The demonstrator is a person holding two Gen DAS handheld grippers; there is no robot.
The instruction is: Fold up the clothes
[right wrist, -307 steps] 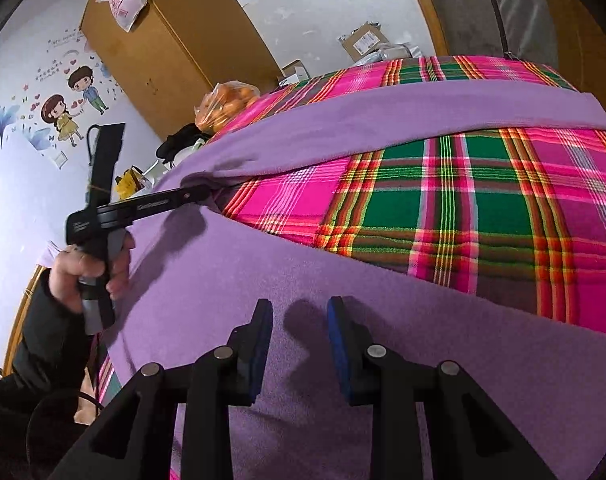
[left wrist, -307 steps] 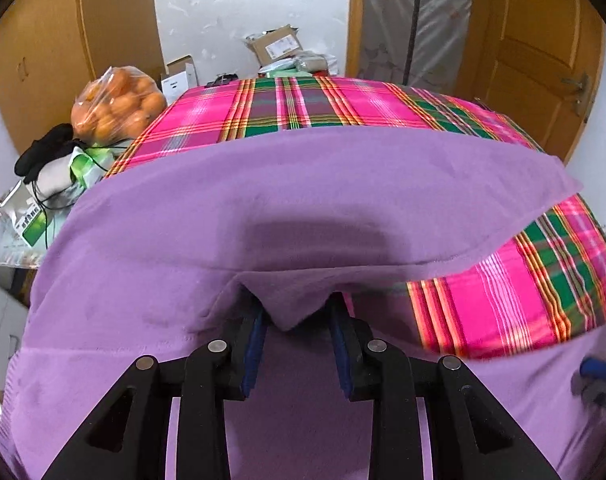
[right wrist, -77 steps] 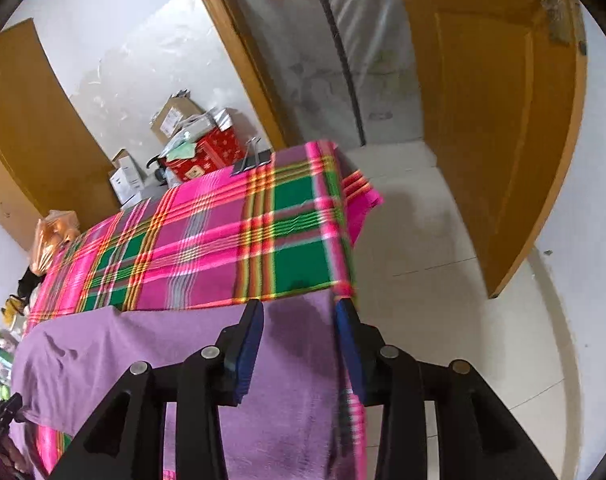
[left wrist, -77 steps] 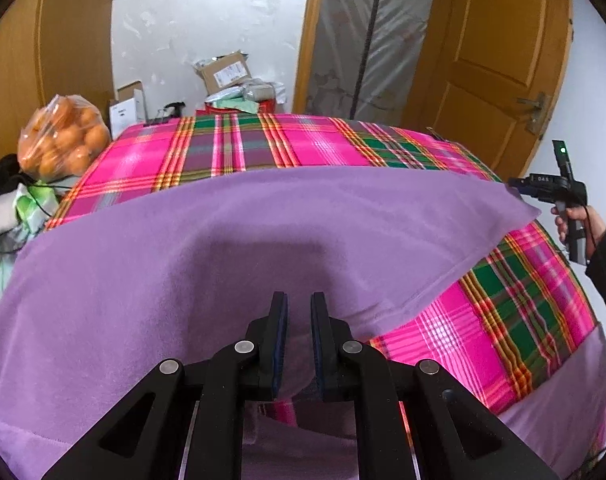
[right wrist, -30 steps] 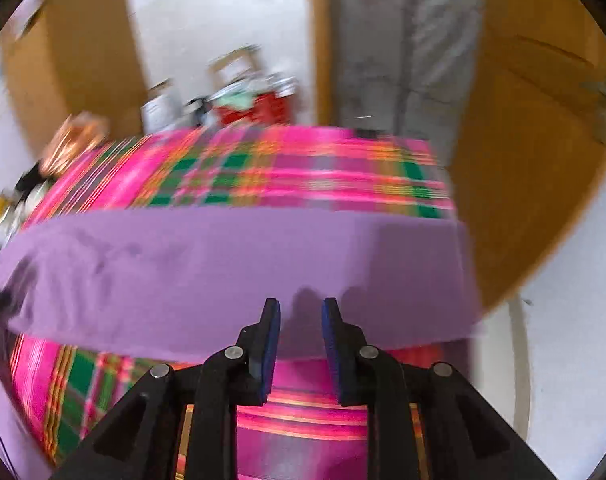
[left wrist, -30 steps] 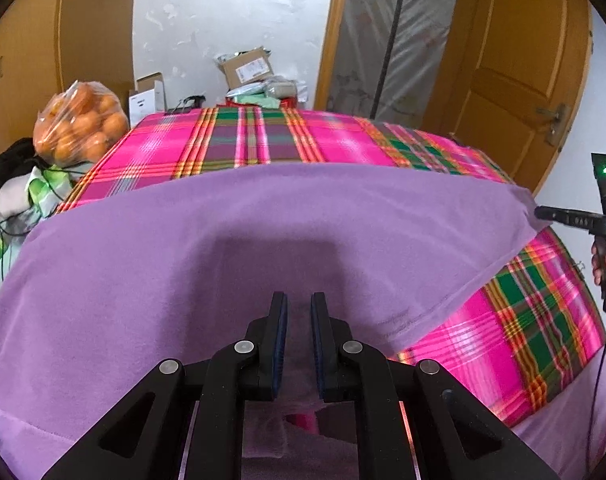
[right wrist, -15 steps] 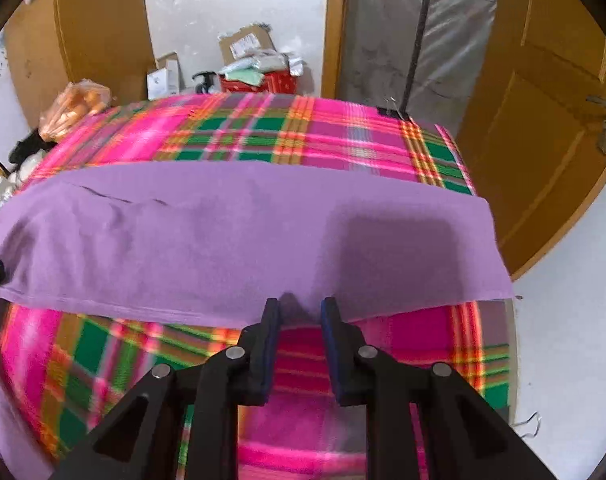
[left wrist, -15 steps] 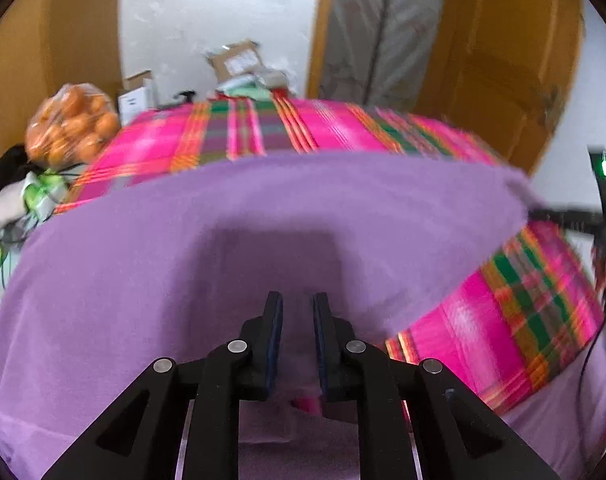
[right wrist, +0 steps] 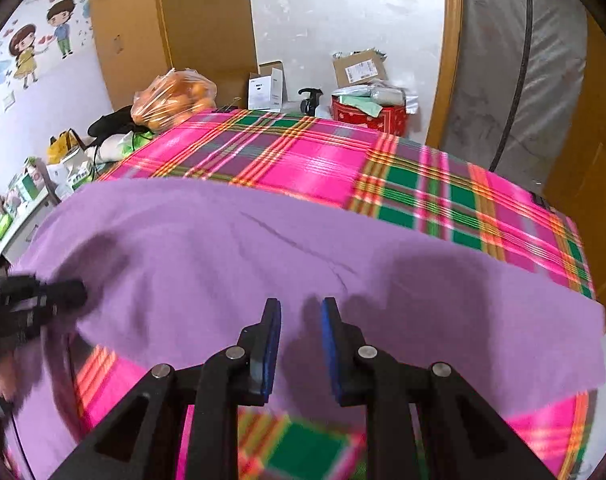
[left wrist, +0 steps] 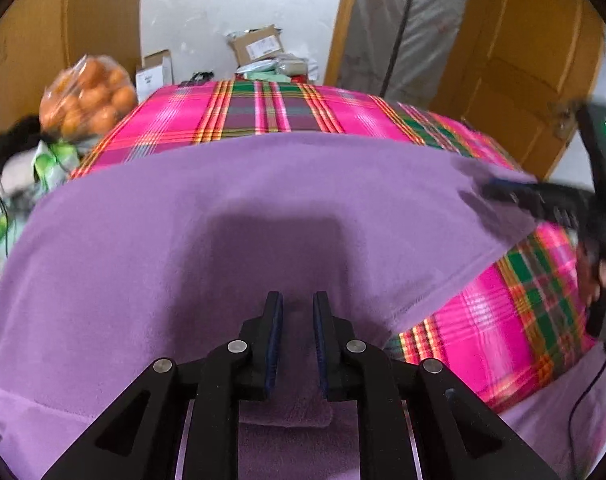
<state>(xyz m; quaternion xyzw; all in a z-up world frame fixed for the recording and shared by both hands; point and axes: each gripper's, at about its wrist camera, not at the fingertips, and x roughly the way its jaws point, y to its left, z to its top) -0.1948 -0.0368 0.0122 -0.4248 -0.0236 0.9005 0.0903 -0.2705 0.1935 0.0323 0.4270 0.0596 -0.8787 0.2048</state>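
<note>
A purple cloth point(left wrist: 239, 232) lies folded over on a pink and green plaid tablecloth point(left wrist: 287, 116); it also shows in the right wrist view point(right wrist: 263, 264). My left gripper point(left wrist: 294, 312) is shut on the folded near edge of the purple cloth, a narrow gap between the pads. My right gripper point(right wrist: 301, 316) has its jaws a little apart over the cloth's near edge, and I cannot tell whether cloth is pinched. The right gripper also appears blurred at the right of the left wrist view point(left wrist: 543, 196), and the left gripper at the left of the right wrist view point(right wrist: 39, 296).
A bag of oranges point(left wrist: 87, 96) sits at the table's far left corner, with clutter and boxes point(right wrist: 267, 88) beside it. A red box point(right wrist: 367, 118) and a cardboard box point(left wrist: 259, 44) stand behind the table. A wooden door point(left wrist: 523, 60) is at the right.
The folded edge has been carried farther over the table. My right gripper has swung left and its jaws have parted slightly. My left gripper stays shut on the cloth.
</note>
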